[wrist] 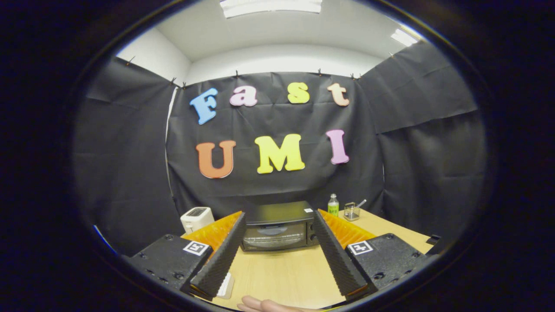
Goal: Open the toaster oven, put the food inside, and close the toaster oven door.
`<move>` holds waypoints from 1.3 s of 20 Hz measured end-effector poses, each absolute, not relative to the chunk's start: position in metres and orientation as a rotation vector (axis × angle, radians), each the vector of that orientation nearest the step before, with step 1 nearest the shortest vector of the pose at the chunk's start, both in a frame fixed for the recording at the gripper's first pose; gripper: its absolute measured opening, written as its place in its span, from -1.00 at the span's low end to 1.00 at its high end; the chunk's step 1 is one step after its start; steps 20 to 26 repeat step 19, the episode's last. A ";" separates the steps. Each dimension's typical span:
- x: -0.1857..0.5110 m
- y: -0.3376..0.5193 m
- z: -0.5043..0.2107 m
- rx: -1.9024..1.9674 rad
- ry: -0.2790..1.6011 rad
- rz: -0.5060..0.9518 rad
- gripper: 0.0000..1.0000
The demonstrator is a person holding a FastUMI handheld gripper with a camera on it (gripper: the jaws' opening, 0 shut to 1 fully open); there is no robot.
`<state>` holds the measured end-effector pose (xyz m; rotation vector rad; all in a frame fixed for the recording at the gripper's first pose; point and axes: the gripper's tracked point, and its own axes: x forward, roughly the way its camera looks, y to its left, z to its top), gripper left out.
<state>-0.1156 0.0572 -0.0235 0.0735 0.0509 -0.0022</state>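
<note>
Jaws spread wide, holding nothing; toaster oven [279,227] at 12 o'clock w/ door shut, so you're starting or done.

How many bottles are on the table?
1. The green bottle stands on the table beyond the open tool, just right of the toaster oven and left of a small clear container. More could hide behind the oven or fingers.

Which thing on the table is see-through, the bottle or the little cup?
The little glass cup with a spoon in it; the bottle beside it is green. The gripper is open.
</note>
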 end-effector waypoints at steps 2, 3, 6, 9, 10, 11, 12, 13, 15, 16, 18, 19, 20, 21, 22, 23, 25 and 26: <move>-0.121 0.046 -0.007 0.096 0.016 -0.026 1.00; -0.123 0.043 0.000 0.106 0.002 -0.030 1.00; -0.128 0.037 0.008 0.100 -0.022 -0.036 0.99; -0.128 0.041 0.001 0.076 -0.015 -0.024 0.99; -0.128 0.044 -0.002 0.077 -0.003 -0.009 0.99; -0.128 0.047 -0.003 0.082 0.002 0.004 1.00; -0.128 0.048 -0.001 0.086 0.000 0.014 1.00; -0.128 0.048 0.001 0.084 -0.002 0.018 1.00; -0.129 0.047 0.003 0.080 -0.020 0.015 1.00; -0.130 0.049 0.003 0.080 -0.025 0.014 1.00; -0.131 0.057 0.001 0.068 -0.024 0.028 1.00; -0.132 0.060 -0.002 0.056 -0.019 0.036 1.00; -0.132 0.060 -0.002 0.056 -0.019 0.036 1.00; -0.132 0.060 -0.002 0.056 -0.019 0.036 1.00; -0.132 0.060 -0.002 0.056 -0.019 0.036 1.00; -0.132 0.060 -0.002 0.056 -0.019 0.036 1.00; -0.132 0.060 -0.002 0.056 -0.019 0.036 1.00; -0.132 0.060 -0.002 0.056 -0.019 0.036 1.00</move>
